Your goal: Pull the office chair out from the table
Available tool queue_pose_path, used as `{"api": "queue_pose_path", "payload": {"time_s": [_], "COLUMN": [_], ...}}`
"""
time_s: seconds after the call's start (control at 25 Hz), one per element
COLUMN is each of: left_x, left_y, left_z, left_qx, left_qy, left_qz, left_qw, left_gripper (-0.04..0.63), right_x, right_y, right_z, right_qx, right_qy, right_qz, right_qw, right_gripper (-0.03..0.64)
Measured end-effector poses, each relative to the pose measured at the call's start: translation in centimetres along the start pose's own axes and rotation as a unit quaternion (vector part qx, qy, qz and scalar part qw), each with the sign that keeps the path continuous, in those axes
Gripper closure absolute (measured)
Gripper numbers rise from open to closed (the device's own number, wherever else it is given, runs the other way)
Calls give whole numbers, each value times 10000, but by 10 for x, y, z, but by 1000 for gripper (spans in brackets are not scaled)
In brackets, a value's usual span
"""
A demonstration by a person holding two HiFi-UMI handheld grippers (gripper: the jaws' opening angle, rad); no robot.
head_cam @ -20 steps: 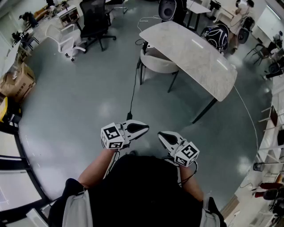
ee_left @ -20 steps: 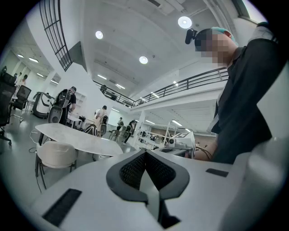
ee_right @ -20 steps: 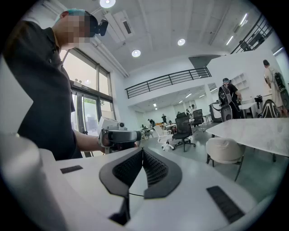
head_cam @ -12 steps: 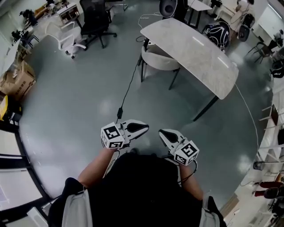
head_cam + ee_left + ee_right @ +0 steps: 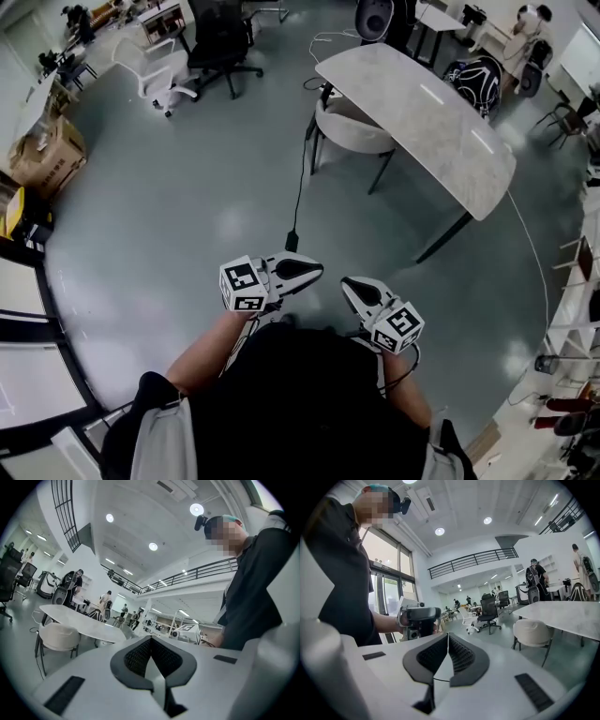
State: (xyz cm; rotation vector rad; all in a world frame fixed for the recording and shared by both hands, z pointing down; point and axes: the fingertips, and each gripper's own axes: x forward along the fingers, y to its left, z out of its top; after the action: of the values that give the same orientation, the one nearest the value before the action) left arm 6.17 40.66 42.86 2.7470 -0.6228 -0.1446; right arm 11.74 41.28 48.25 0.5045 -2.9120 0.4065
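Head view: left tool (image 5: 317, 272) and right tool (image 5: 347, 285) closed, empty; chair (image 5: 354, 133) well ahead, at table (image 5: 427, 117).

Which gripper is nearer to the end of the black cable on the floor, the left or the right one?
Left. The cable end lies just ahead of the left gripper; the right gripper is farther off, to its right.

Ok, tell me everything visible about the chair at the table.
The chair has a rounded, cream, padded-looking shell on thin dark legs. It stands upright on the grey floor, pushed partly under the long edge of the pale oval table, whose top hides part of the seat. A black cable runs along the floor close by its legs.
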Motion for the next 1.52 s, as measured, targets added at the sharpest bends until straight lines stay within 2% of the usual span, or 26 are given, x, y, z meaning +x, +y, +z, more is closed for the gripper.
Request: {"api": "queue_pose_path", "payload": {"time_s": [0.48, 0.8, 0.92, 1.12, 1.52], "left_x": [-46, -74, -73, -63, -6], "left_y": [10, 19, 28, 50, 107], "left_z": [0, -11, -13, -9, 5], "left_qx": [56, -26, -95, -160, -231], "left_qy": [34, 121, 125, 43, 164], "left_qz": [34, -165, -139, -20, 162], "left_qw": [10000, 9998, 9998, 9999, 9995], "left_gripper": [583, 583, 583, 583, 583], "right_x": [37, 49, 44, 42, 49], "right_y": [14, 12, 4, -16, -96], "right_z": [1, 3, 6, 10, 33], "right_qx": [-57, -289, -256, -331, -477], "right_qy": [62, 63, 44, 112, 68], "right_qz": [-152, -611, -758, -749, -566], "right_qw": [9998, 9977, 9968, 9966, 9972], "right_gripper": [595, 595, 595, 595, 595]}}
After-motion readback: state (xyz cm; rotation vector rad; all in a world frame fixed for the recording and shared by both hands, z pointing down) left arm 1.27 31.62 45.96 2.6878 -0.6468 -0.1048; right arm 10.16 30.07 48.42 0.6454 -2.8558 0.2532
